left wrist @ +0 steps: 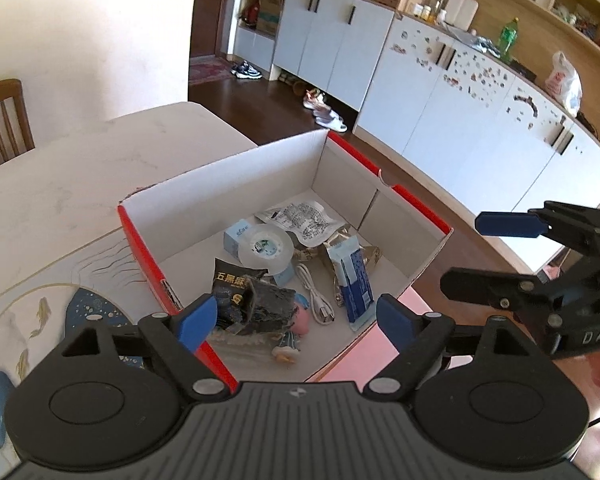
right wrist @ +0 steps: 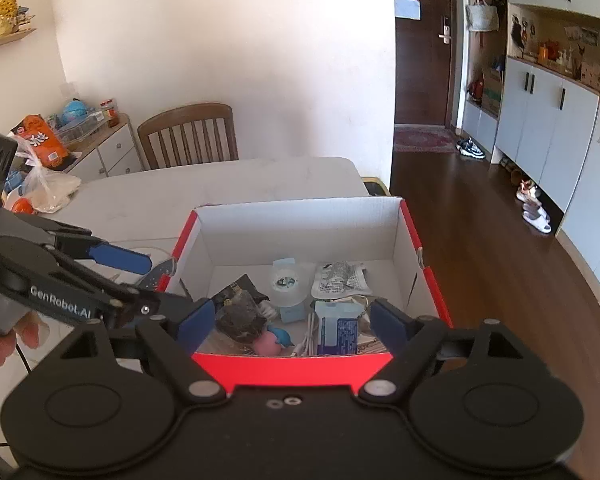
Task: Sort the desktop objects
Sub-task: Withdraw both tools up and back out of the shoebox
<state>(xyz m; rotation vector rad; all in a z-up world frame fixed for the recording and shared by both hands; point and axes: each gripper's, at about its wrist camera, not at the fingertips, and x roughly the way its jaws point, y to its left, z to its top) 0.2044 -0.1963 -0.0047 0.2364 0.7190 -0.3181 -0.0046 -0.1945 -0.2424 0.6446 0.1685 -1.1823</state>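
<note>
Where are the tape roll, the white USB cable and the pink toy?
tape roll (left wrist: 265,249), left wrist view, on its flat top face
white USB cable (left wrist: 315,296), left wrist view, mid-cord
pink toy (right wrist: 266,343), right wrist view, its round body

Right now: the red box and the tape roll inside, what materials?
Box: looks like corrugated cardboard, glossy red outside, matte white inside; folded flaps and a raw cut rim show. Tape roll: likely clear plastic film, translucent and shiny, with a printed core label.
</note>
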